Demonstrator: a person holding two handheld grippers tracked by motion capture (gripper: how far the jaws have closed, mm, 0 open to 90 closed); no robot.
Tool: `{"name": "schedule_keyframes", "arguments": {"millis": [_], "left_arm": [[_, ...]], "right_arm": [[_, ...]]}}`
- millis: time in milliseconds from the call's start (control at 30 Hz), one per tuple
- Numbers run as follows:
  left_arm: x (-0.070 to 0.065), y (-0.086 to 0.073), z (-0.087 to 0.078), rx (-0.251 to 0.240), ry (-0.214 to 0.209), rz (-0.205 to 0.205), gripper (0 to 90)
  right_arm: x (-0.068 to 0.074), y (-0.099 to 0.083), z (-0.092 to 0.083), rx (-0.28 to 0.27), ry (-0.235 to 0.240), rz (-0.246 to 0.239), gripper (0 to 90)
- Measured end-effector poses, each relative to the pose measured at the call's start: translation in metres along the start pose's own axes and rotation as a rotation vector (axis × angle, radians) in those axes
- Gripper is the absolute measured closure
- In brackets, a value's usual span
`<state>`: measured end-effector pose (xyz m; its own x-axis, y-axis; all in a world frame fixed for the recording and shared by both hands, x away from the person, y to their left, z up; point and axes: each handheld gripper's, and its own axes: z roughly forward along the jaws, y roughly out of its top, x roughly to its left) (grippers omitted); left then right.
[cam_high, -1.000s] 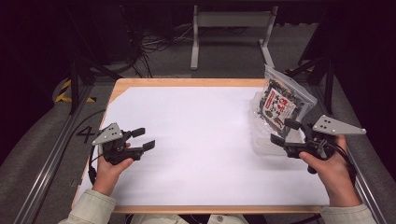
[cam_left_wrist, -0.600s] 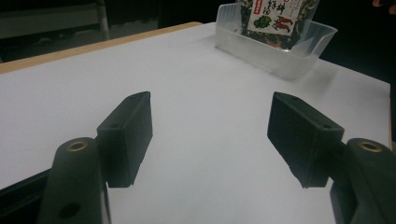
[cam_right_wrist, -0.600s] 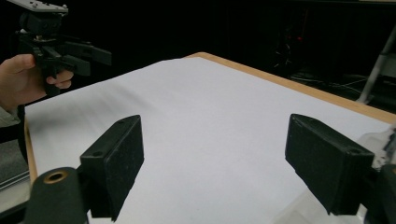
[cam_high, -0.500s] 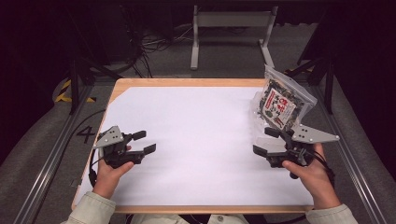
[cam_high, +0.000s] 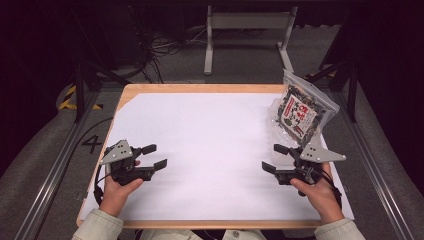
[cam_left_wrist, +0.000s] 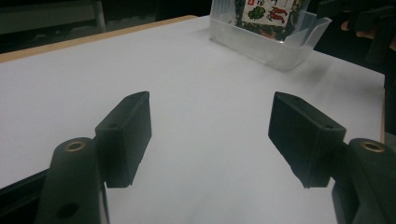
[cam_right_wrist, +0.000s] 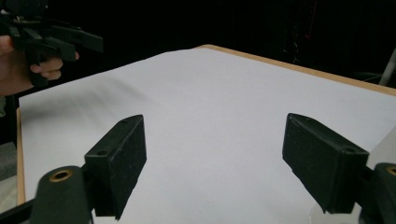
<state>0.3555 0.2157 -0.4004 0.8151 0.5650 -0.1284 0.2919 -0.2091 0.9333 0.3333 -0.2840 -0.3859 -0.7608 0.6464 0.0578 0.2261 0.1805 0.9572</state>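
One clear bag (cam_high: 299, 111) of dark snacks lies on the table (cam_high: 200, 89). Left gripper (cam_high: 154, 156) and right gripper (cam_high: 275, 158): both released, empty.

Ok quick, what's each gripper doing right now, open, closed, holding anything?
Left gripper: open, holding nothing, over the white sheet.
Right gripper: open, holding nothing, near the snack bag.

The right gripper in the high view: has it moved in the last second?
Yes. The right gripper has drawn back from the snack bag toward the near table edge, its fingers open.
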Motion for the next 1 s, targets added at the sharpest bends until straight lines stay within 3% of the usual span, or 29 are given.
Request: {"name": "schedule_keyframes", "arguments": {"millis": [300,533,1000], "left_arm": [[-0.001,-0.009,0.001,0.007,0.010,-0.005,30.6],[-0.001,-0.014,0.002,0.004,0.013,-0.006,30.2],[0.003,-0.022,0.008,0.011,0.026,-0.016,28.2]], "right_arm": [[0.002,-0.024,0.011,0.028,0.021,-0.003,22.8],[0.004,-0.042,0.021,0.078,-0.011,-0.018,23.6],[0.003,-0.052,0.028,0.116,-0.047,-0.019,23.7]]}}
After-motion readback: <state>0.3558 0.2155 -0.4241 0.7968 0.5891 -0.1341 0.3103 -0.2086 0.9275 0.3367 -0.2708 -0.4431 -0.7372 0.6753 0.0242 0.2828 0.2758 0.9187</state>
